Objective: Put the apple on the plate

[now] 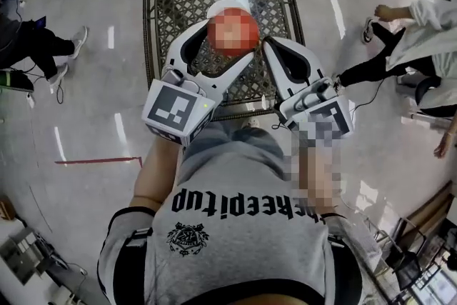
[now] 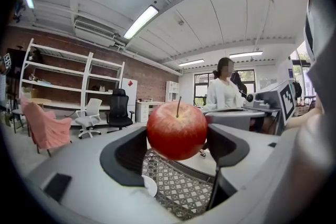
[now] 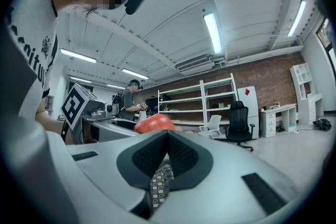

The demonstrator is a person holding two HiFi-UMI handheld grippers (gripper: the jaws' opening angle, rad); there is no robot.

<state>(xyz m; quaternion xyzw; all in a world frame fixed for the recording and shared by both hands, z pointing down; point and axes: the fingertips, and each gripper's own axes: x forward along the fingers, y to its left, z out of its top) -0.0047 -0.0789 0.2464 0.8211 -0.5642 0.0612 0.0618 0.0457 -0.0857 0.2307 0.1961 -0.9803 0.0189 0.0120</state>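
Observation:
A red apple (image 2: 177, 130) with its stem up is clamped between the two black pads of my left gripper (image 2: 177, 147). In the head view the apple (image 1: 232, 32) shows under a mosaic patch, and the left gripper (image 1: 230, 33) holds it above the dark lattice table (image 1: 178, 3). A white plate (image 1: 227, 6) peeks out from behind the apple on the table, and its edge (image 2: 150, 185) shows low between the left jaws. My right gripper (image 1: 268, 45) hovers just right of the apple, shut with nothing in it. Its pads (image 3: 173, 150) meet, and the apple (image 3: 153, 124) rises behind them.
The small square table has a raised dark rim (image 1: 146, 25) and stands on a pale floor. A seated person (image 1: 32, 43) is at the left and another person (image 1: 410, 36) at the right. A red tape line (image 1: 96, 161) marks the floor. Shelves and office chairs (image 2: 118, 108) stand further back.

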